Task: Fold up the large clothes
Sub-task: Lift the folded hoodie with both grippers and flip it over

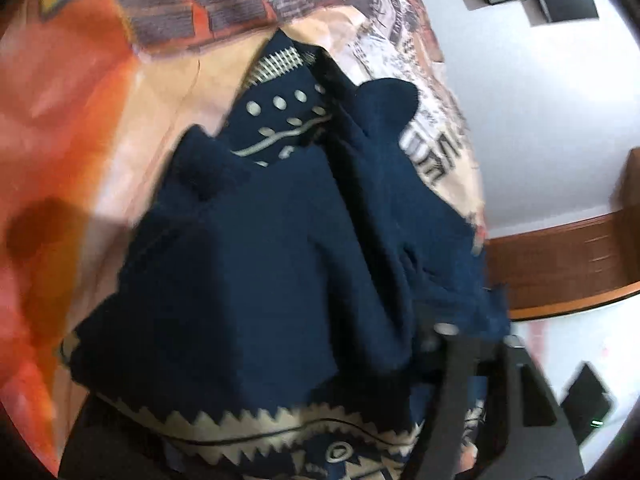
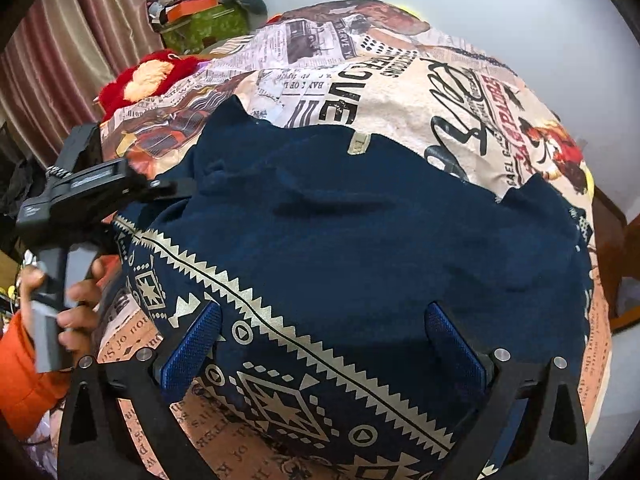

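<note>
The right gripper (image 2: 322,338) has a black frame with silver screws and blue textured pads (image 2: 192,344); the person wears an orange sleeve (image 2: 28,376).

My right gripper (image 2: 320,344) stands over the garment (image 2: 360,232) lying on the bedspread (image 2: 400,92); my left gripper (image 2: 160,188) at its left edge.

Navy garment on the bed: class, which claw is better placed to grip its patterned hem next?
Right, probably: the right claw stands open astride the navy garment hem; the left claw is at its side.
</note>
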{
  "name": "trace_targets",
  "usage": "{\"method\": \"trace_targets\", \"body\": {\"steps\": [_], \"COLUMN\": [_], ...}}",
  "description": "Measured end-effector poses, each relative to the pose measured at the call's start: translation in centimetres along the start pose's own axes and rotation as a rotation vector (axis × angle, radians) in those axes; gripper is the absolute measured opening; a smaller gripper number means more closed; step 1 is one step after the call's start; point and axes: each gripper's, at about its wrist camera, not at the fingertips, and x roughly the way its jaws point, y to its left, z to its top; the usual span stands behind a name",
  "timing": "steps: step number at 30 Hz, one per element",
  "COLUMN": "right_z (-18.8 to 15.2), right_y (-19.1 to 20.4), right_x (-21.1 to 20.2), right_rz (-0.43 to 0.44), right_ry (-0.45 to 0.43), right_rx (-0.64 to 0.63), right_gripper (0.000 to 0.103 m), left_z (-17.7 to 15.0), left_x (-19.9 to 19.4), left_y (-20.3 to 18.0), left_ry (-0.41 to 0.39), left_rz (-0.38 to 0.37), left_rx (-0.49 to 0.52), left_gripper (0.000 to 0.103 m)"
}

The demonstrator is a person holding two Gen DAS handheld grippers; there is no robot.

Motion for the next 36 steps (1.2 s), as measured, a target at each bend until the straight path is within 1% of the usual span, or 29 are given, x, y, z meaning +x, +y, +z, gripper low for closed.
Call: {"method": "trace_targets", "body": {"steps": [2, 3, 4, 5, 9, 14, 16, 19, 21, 22, 24, 27, 29, 32, 36], "right_z": [0.1, 0.1, 0.1, 0.1, 0.1, 0.0, -0.1, -0.5, -0.5, -0.5, -0.4, -0.9, -1.8, -3.6, -6.0], "right_y": [-0.1, 0.0, 0.0, 0.2, 0.5, 0.6, 0.8, 1.0, 0.6, 0.3, -0.5, -2.1, -3.6, -6.4, -10.6], "right_x": [0.0, 0.0, -0.1, -0.2, -1.0, -2.5, -2.4, -0.6, 1.0, 1.3, 0.9, -1.2, -3.2, -6.8, -11.5], "right_rz": [0.004, 0.001, -0.003, -0.01, -0.03, -0.032, -0.027, -0.011, 0.014, 0.025, 0.046, 0.044, 0.02, -0.02, -0.089], "right_ry": [0.001, 0.0, -0.002, -0.006, -0.027, -0.064, -0.061, -0.003, 0.063, 0.077, 0.071, 0.028, -0.01, -0.065, -0.129], "right_rx": [0.003, 0.001, -0.002, -0.008, -0.028, -0.054, -0.068, -0.075, -0.046, -0.029, 0.003, 0.039, 0.068, 0.119, 0.212], "right_gripper": [0.102, 0.102, 0.102, 0.102, 0.102, 0.102, 0.102, 0.102, 0.102, 0.102, 0.102, 0.102, 0.102, 0.102, 0.102], "left_z": [-0.3, -0.6, -0.8, -0.8, -1.0, -1.8, -2.3, -3.5, -4.3, -4.9, -5.7, -6.8, -7.8, -10.2, -14.8], "left_x": [-0.4, -0.9, -1.3, -1.9, -4.4, -7.7, -8.2, -8.2, -7.5, -6.7, -6.3, -6.4, -6.0, -5.3, -3.5], "left_y": [-0.7, -1.7, -2.5, -3.1, -5.7, -9.2, -10.5, -12.7, -14.7, -16.0, -18.0, -20.6, -22.7, -25.5, -28.5], "left_ry": [-0.029, -0.053, -0.072, -0.097, -0.181, -0.307, -0.338, -0.367, -0.386, -0.402, -0.418, -0.418, -0.417, -0.415, -0.356], "left_rz": [0.038, 0.066, 0.092, 0.121, 0.169, 0.303, 0.338, 0.384, 0.411, 0.427, 0.424, 0.387, 0.362, 0.335, 0.284], "left_rx": [0.052, 0.1, 0.143, 0.192, 0.322, 0.504, 0.558, 0.658, 0.735, 0.787, 0.848, 0.899, 0.946, 1.04, 1.164], "left_gripper": [0.038, 0.033, 0.025, 0.023, 0.02, 0.019, 0.019, 0.019, 0.019, 0.019, 0.019, 0.019, 0.019, 0.019, 0.019]}}
